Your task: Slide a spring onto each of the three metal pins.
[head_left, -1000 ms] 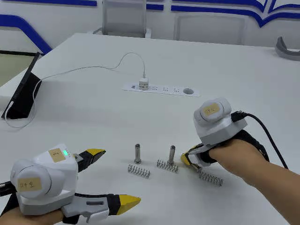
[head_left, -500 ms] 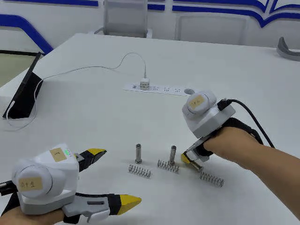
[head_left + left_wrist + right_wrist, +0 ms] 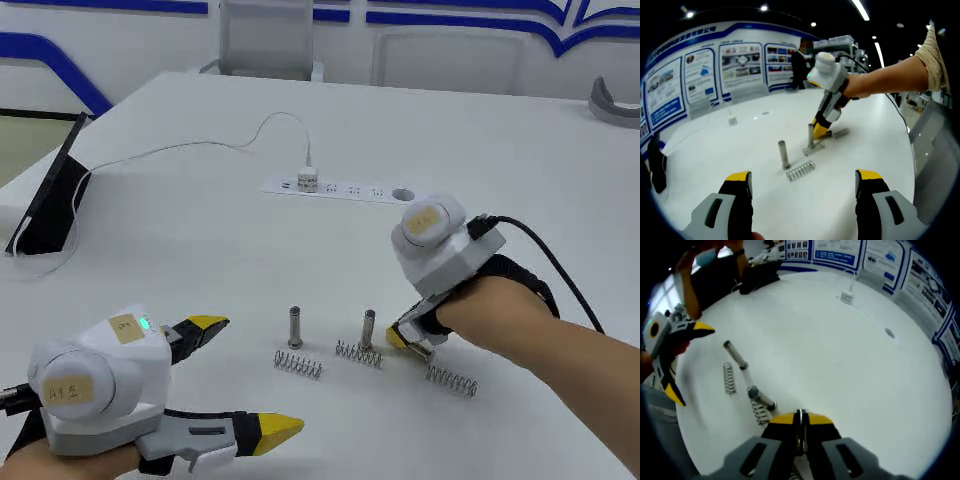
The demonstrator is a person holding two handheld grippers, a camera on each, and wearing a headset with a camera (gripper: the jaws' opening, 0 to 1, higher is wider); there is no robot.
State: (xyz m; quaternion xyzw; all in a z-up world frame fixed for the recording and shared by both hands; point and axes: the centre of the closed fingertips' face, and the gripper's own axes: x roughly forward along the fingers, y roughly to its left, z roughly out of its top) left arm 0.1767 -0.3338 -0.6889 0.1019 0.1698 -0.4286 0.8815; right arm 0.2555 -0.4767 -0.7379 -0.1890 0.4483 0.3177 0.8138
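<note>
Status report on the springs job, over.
Left claw open, hovering. Right claw shut on third pin. Two pins upright, three springs lying loose. Nothing in the way.

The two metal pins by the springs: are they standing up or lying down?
Standing upright: both pins rise straight from the table, with springs lying flat beside them.

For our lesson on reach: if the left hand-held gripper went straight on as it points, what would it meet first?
Probably the loose spring lying before the nearer metal pin; depth is unclear.
</note>
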